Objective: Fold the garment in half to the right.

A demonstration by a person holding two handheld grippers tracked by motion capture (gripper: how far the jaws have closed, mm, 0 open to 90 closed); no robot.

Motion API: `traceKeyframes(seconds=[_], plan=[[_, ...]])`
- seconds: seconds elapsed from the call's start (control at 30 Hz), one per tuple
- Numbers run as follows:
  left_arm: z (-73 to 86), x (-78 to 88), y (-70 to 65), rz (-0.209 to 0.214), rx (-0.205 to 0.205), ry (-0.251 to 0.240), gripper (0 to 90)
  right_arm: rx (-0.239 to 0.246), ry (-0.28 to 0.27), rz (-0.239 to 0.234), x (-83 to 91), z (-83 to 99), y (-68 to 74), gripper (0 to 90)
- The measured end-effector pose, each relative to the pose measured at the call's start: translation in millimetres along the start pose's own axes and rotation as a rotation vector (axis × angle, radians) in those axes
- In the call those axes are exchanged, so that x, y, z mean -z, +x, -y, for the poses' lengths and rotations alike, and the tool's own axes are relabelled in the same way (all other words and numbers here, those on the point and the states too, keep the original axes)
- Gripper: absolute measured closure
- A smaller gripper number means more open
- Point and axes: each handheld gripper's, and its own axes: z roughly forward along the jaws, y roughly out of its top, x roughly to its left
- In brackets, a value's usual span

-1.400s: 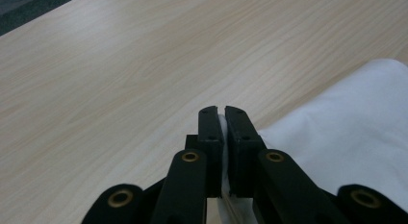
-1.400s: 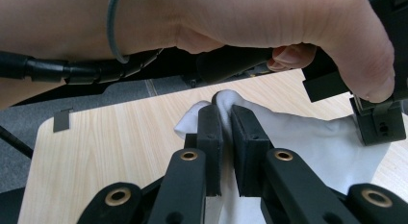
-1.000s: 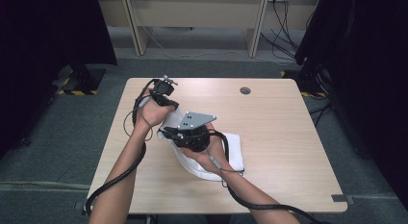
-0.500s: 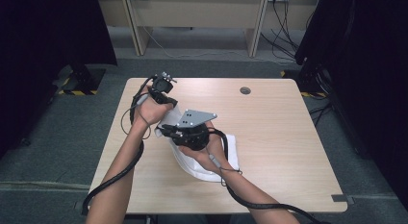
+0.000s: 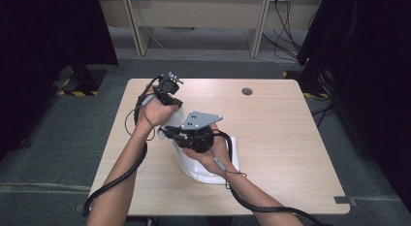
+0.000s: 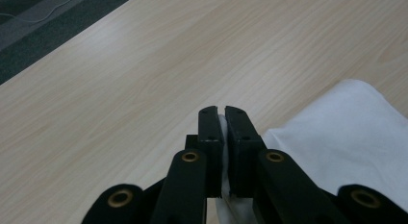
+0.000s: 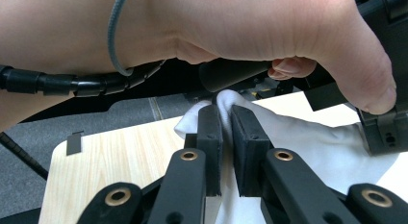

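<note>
Seemingly mid-table, both the left gripper and right gripper clamp the white cloth; table edges lie well apart.

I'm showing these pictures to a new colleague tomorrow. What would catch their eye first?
Probably the white cloth in the middle of the wooden table, pinched by both grippers at once. The left gripper and the right gripper are each shut on a fold of it. In the right gripper view, the person's other hand looms close above.

white cloth, crumpled, on table
</note>
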Motion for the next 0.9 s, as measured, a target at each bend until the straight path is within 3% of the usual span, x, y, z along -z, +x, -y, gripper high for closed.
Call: traceKeyframes(seconds=[0.53, 0.9], plan=[[-17.2, -11.0, -26.8, 0.038, -0.041, -0.018, 85.4, -0.004, -0.015, 0.037, 24.0, 11.1, -4.1, 83.4], [-20.6, -10.8, -29.1, 0.023, -0.043, -0.027, 85.5, -0.01, -0.022, 0.05, 34.4, 14.0, -9.2, 83.4]])
